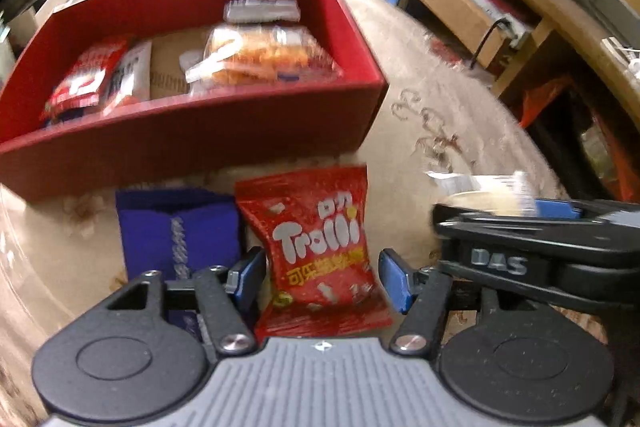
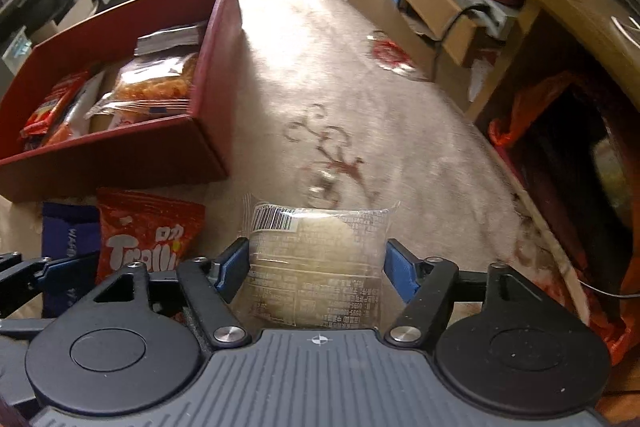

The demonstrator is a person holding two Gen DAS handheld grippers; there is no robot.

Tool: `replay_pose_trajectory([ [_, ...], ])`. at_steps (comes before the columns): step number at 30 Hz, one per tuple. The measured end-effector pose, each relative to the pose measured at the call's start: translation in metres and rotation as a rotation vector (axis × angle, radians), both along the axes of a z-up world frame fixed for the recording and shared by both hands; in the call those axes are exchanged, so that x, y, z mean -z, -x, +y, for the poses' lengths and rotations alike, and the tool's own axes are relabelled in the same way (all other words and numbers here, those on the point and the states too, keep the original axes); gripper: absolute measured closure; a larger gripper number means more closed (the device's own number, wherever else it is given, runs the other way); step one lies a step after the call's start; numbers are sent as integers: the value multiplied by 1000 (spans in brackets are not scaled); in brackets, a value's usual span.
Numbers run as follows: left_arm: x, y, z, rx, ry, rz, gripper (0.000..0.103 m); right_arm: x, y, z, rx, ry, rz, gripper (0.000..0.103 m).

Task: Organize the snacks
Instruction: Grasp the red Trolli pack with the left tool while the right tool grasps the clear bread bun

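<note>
pale patterned carpet point(image 1: 420, 75) runs past wooden shelving on the right. from the left wrist view, a red box point(image 1: 192, 143) sits at the far left, holding an orange snack pack point(image 1: 260, 57), a silver packet point(image 1: 262, 10) and a red-and-white bag point(image 1: 92, 79). nearer, a red trolli gummy bag point(image 1: 320, 247) lies on the carpet between the left gripper point(image 1: 322, 283) pads, which stand apart from its sides, gripping nothing. a blue packet point(image 1: 176, 231) lies just left. a black gripper marked "das" enters from the right.

from the right wrist view, the right gripper point(image 2: 316, 269) brackets a clear-wrapped pale snack point(image 2: 316, 267) with a barcode label; both pads touch its edges. the trolli bag point(image 2: 148, 235) and blue packet point(image 2: 68, 239), reading "waf", lie to the left, before the red box point(image 2: 120, 159).
</note>
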State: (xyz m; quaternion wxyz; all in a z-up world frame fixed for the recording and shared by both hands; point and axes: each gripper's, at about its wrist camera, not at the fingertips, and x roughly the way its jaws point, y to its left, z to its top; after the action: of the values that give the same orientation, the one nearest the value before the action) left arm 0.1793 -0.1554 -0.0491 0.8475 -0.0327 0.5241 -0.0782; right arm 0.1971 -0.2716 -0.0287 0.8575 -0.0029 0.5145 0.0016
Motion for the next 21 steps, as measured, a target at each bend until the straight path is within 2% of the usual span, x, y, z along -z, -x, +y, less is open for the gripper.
replay_pose_trajectory([
  [1,5,0,-1,-14,-2,12,42,0,2,-4,4,2,0,26],
  [6,7,6,-13,-31,-72,-30,45,1,5,-18,27,-18,3,26],
  [15,-8,20,11,-6,-19,5,52,-2,12,-6,-6,3,3,27],
  [21,-19,45,29,30,-34,-1,52,-3,30,10,-41,34,8,27],
])
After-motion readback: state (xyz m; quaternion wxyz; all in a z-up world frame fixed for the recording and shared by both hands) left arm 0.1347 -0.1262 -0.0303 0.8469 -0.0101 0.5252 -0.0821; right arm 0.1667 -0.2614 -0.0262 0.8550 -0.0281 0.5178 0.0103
